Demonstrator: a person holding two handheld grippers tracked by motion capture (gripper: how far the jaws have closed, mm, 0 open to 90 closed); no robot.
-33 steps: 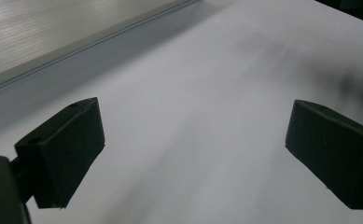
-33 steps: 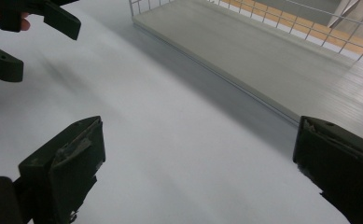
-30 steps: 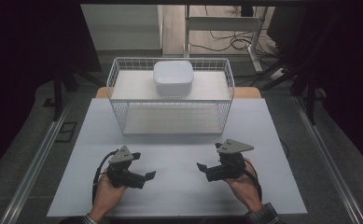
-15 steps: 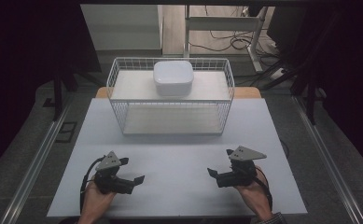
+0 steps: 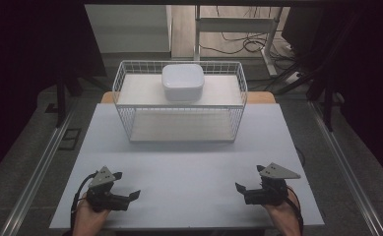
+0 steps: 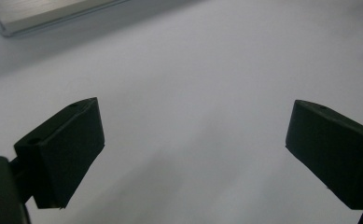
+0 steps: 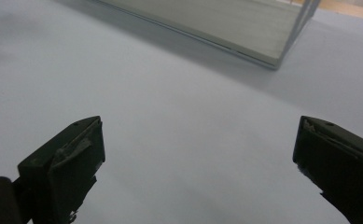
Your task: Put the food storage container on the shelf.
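Table (image 5: 189, 167): flat white top, rectangular, w/ wood edge showing at far corners behind. Directly on it: 1 white wire basket (image 5: 130, 105), far centre, standing on table w/ pale board as its floor. Basket's upper shelf carries 1 white rounded-square bowl (image 5: 182, 81), approx. centre. Rest of top bare from basket fwd to near edge.

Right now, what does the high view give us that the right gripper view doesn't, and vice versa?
High view: the white container on the wire rack's upper shelf, the left gripper and both hands. Right gripper view: the right gripper's fingers close up, spread wide with nothing between, their pad surfaces worn. Shared: the white table and the rack's lower shelf.
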